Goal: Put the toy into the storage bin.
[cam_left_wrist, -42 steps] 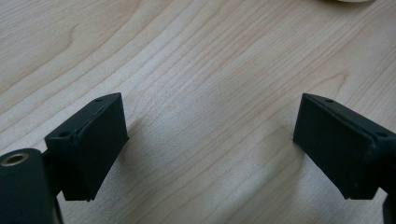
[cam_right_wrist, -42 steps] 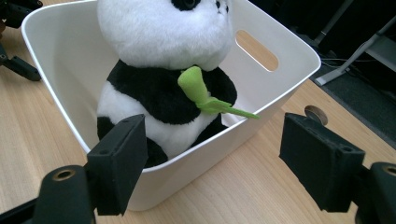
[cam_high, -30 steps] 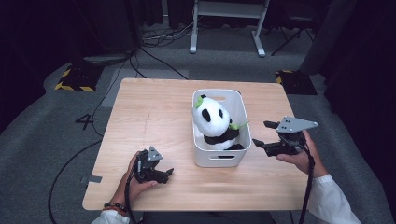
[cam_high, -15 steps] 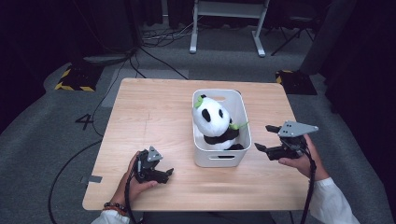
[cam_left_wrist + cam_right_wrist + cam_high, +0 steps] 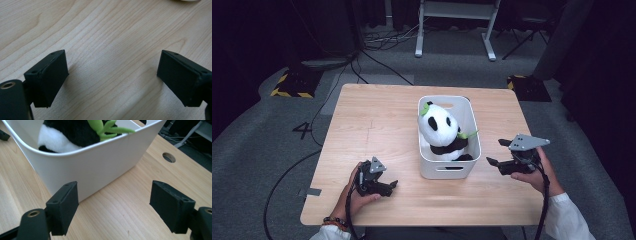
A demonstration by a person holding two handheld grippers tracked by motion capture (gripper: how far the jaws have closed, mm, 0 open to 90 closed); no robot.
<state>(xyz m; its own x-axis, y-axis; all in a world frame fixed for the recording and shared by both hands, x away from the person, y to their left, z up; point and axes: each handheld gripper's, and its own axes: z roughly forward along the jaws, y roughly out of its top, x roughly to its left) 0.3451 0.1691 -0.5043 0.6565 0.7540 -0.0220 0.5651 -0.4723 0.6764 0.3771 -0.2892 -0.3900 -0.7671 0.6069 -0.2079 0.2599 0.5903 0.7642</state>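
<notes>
In the lower left of the high view we see the left gripper (image 5: 393, 186) resting low on the wooden table (image 5: 377, 120), held by the left hand (image 5: 354, 192). In the left gripper view its jaws stand wide apart and nothing is between them, only bare wood.

At the lower right of the high view the right hand (image 5: 537, 175) holds the right gripper (image 5: 496, 152) just beside the near right corner of the white bin (image 5: 472, 125). Its jaws point toward the bin. In the right gripper view they are wide open and hold nothing; the white wall of the bin (image 5: 100, 162) stands just behind them, apart from the pads, and wood shows between them.

A little farther, in the middle of the high view, the bin stands on the table, and the panda plush toy (image 5: 439, 127) sits inside it, with a green leaf (image 5: 467, 134) that reaches over the right rim. In the right gripper view we see the panda (image 5: 70, 135) at the top of the frame, inside the bin.

Beyond the table, at the top of the high view, there are dark floor, cables and a white metal stand (image 5: 454, 10).
</notes>
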